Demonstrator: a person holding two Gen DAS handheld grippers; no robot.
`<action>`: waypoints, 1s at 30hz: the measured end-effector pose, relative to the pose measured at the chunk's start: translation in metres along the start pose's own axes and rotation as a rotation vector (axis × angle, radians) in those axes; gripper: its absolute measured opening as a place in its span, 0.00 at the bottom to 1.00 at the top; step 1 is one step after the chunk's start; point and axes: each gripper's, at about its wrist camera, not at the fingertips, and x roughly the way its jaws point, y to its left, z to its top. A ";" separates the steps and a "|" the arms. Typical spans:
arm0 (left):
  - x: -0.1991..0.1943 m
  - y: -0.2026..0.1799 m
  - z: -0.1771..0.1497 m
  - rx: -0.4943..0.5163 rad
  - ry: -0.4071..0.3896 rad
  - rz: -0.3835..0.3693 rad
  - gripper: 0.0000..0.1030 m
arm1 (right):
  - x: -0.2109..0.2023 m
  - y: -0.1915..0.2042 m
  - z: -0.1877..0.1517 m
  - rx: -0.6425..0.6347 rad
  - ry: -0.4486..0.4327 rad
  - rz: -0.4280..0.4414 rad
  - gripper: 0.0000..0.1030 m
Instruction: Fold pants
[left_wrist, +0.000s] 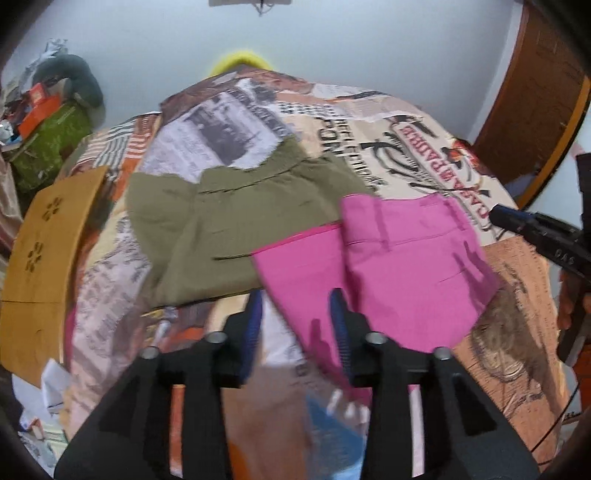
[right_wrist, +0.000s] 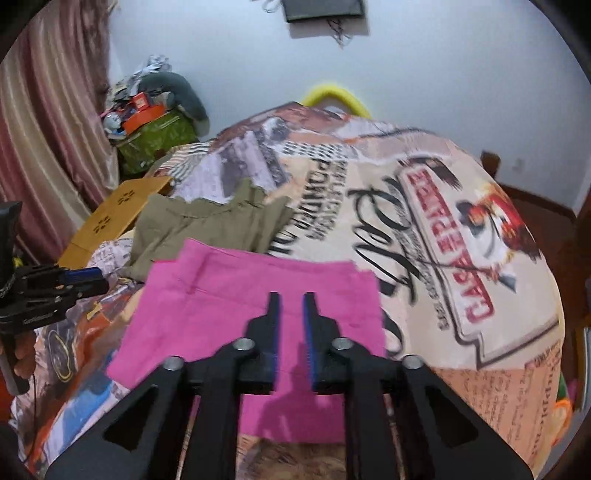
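Pink pants (left_wrist: 399, 258) lie folded on the printed bedspread, waistband toward the far right; they also show in the right wrist view (right_wrist: 236, 295). My left gripper (left_wrist: 297, 295) is open and empty, hovering over the pants' near left edge. My right gripper (right_wrist: 291, 297) is open with a narrow gap and empty, just above the middle of the pink pants. The right gripper also shows at the right edge of the left wrist view (left_wrist: 498, 216), beside the waistband. The left gripper shows at the left of the right wrist view (right_wrist: 92, 275).
Olive green pants (left_wrist: 221, 225) lie folded beyond and left of the pink ones, partly under them. A cardboard sheet (left_wrist: 40, 240) lies at the bed's left edge. A green box with clutter (right_wrist: 155, 140) stands far left. A wooden door (left_wrist: 535, 103) is at the right.
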 end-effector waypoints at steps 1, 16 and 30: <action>0.002 -0.006 0.002 0.004 -0.003 -0.009 0.46 | -0.001 -0.007 -0.003 0.017 -0.002 -0.005 0.27; 0.080 -0.049 0.009 -0.024 0.115 -0.086 0.40 | 0.048 -0.065 -0.035 0.145 0.115 0.014 0.45; 0.031 -0.055 0.007 -0.006 -0.009 -0.054 0.12 | 0.018 -0.038 -0.026 -0.008 -0.089 0.045 0.07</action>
